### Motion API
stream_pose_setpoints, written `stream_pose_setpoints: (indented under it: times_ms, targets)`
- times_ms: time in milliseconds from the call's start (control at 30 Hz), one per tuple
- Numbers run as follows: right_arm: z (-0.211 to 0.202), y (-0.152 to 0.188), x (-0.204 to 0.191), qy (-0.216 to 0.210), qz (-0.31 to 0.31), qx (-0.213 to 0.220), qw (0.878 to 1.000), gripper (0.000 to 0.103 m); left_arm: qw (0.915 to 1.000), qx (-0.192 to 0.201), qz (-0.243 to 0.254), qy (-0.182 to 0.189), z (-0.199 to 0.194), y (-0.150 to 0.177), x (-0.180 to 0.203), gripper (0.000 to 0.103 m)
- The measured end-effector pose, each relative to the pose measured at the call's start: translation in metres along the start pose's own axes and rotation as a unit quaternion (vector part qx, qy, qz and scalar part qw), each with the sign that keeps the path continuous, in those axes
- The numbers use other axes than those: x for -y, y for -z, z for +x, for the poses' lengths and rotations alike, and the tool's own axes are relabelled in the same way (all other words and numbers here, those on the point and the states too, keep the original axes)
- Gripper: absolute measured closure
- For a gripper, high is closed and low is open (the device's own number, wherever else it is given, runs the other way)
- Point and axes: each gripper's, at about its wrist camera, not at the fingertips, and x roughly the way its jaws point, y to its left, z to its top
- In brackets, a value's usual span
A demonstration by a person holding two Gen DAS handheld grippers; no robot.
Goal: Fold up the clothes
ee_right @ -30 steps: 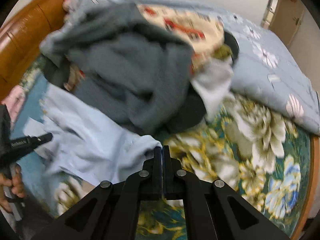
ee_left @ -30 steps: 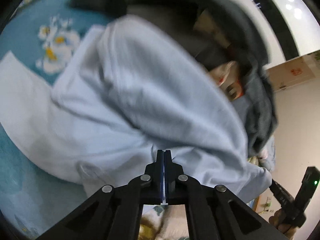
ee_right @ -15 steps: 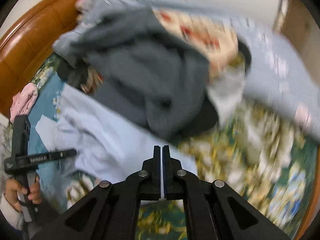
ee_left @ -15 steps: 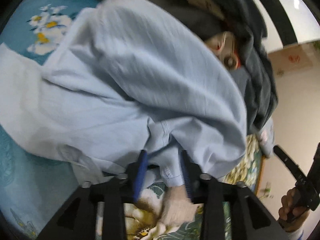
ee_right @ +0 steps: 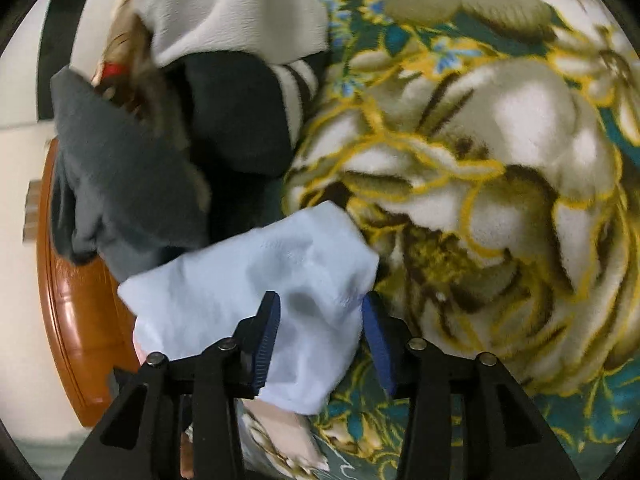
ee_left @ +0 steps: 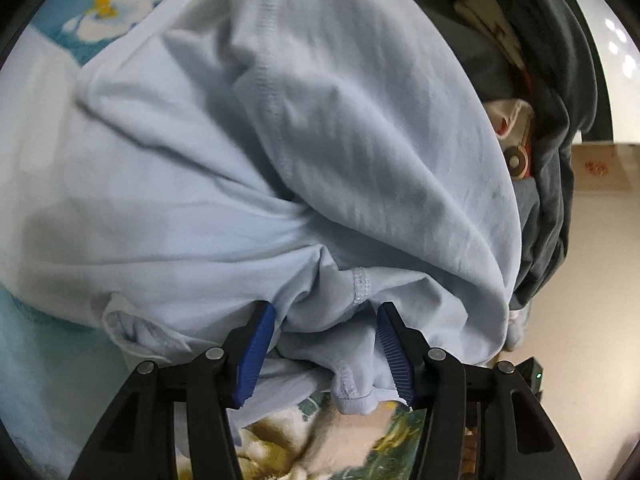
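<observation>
Flowered bedding (ee_right: 500, 152) carries a rumpled pale blue shirt (ee_left: 280, 168) beside a dark clothes heap (ee_right: 132, 184), with the left gripper (ee_left: 326, 348) and right gripper (ee_right: 320, 340) both wide around its bunched edges, so folding looks barely begun.
</observation>
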Motion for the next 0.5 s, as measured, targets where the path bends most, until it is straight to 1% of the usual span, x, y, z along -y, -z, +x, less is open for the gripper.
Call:
stream_pose_setpoints:
  times_ms: [33,67,100,133,167,200,233,267,300,400,500]
  targets:
    - [0.0,0.0,-0.001,0.009,-0.001,-0.001,1.0,0.09,1.0,0.002,0.005,-0.004,-0.001,-0.001,0.002,0.061]
    - [-0.002,0.001,-0.004,0.015,-0.003,0.0,1.0,0.1,0.9998,0.002,0.013,-0.011,-0.003,-0.001,0.004,0.072]
    - [-0.004,0.001,-0.006,0.017,-0.004,0.003,1.0,0.101,0.9996,0.002,0.023,-0.019,-0.005,-0.002,0.007,0.08]
    - [-0.009,0.001,-0.011,0.011,-0.007,0.006,1.0,0.101,0.9989,0.0,0.039,-0.026,-0.007,-0.002,0.012,0.085]
    - [-0.018,0.002,-0.022,-0.007,-0.021,0.013,1.0,0.101,0.9977,-0.002,0.059,-0.033,-0.01,-0.002,0.019,0.093]
    - [-0.028,0.002,-0.036,-0.029,-0.04,0.021,0.999,0.101,0.9961,-0.002,0.078,-0.042,-0.012,-0.001,0.024,0.097]
    - [-0.038,0.002,-0.049,-0.05,-0.059,0.029,0.997,0.101,0.9941,-0.001,0.097,-0.049,-0.016,0.001,0.03,0.099]
    - [-0.048,0.002,-0.062,-0.071,-0.078,0.037,0.994,0.101,0.9931,0.004,0.109,-0.043,-0.021,0.002,0.033,0.1]
    - [-0.058,0.003,-0.076,-0.093,-0.097,0.045,0.99,0.101,0.9938,0.008,0.107,-0.029,-0.027,0.002,0.034,0.1]
    - [-0.085,0.004,-0.116,-0.151,-0.145,0.068,0.975,0.101,0.9967,0.028,0.075,0.014,-0.049,0.0,0.027,0.101]
    - [-0.093,0.008,-0.144,-0.18,-0.175,0.07,0.965,0.101,0.9963,0.055,0.052,0.041,-0.074,0.0,0.018,0.101]
